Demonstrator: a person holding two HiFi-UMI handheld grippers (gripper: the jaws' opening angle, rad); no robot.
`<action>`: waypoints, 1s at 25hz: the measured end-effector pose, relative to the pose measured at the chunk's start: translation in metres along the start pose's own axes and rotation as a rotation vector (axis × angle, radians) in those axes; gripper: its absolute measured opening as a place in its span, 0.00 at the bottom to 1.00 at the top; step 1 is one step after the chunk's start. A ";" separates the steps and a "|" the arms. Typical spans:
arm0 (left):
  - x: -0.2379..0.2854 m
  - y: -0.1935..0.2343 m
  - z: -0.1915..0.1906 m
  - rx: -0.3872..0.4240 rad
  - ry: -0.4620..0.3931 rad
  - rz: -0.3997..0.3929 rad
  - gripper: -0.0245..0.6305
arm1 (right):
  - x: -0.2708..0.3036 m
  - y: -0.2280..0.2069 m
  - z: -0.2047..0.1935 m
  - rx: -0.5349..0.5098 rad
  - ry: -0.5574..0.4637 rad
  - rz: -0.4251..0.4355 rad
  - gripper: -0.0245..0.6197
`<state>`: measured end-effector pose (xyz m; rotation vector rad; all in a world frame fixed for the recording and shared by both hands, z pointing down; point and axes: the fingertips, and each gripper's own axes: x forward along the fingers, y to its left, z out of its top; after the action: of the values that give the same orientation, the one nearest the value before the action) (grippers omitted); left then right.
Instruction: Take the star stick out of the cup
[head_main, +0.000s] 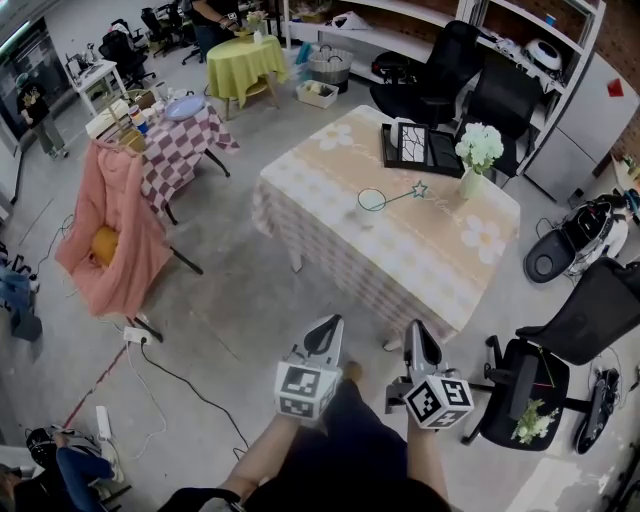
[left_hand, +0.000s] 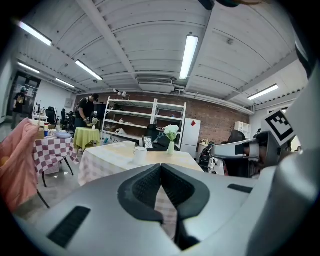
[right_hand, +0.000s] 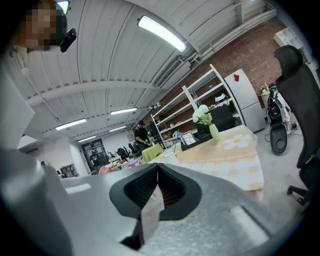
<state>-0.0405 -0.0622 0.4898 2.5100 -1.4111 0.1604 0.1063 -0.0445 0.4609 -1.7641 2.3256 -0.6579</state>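
A white cup (head_main: 368, 208) stands near the middle of the table with the peach and white cloth (head_main: 420, 255). The star stick (head_main: 405, 192) leans out of it, its star tip pointing toward the flower vase. In the left gripper view the cup (left_hand: 140, 154) shows small and far ahead. In the right gripper view the thin stick (right_hand: 176, 140) rises from the table's far side. My left gripper (head_main: 325, 328) and right gripper (head_main: 420, 335) are held side by side over the floor, well short of the table. Both are shut and empty, as the left (left_hand: 160, 167) and right (right_hand: 157, 167) gripper views show.
A vase of white flowers (head_main: 478, 150) and a black framed picture (head_main: 412, 143) stand at the table's far end. Black office chairs (head_main: 540, 375) are at the right. A pink-draped chair (head_main: 115, 225) and a checked table (head_main: 180, 135) stand at the left. A cable (head_main: 180, 390) crosses the floor.
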 end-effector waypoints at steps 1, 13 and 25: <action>0.006 0.000 0.000 0.003 -0.001 -0.001 0.05 | 0.003 -0.004 0.002 0.005 0.001 -0.002 0.04; 0.074 -0.007 0.021 0.008 0.006 -0.025 0.05 | 0.050 -0.044 0.031 0.024 -0.005 -0.001 0.04; 0.133 0.010 0.033 0.016 0.020 0.005 0.05 | 0.107 -0.073 0.046 0.039 0.006 0.030 0.04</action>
<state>0.0194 -0.1856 0.4893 2.5105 -1.4144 0.1986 0.1558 -0.1729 0.4666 -1.7093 2.3224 -0.7006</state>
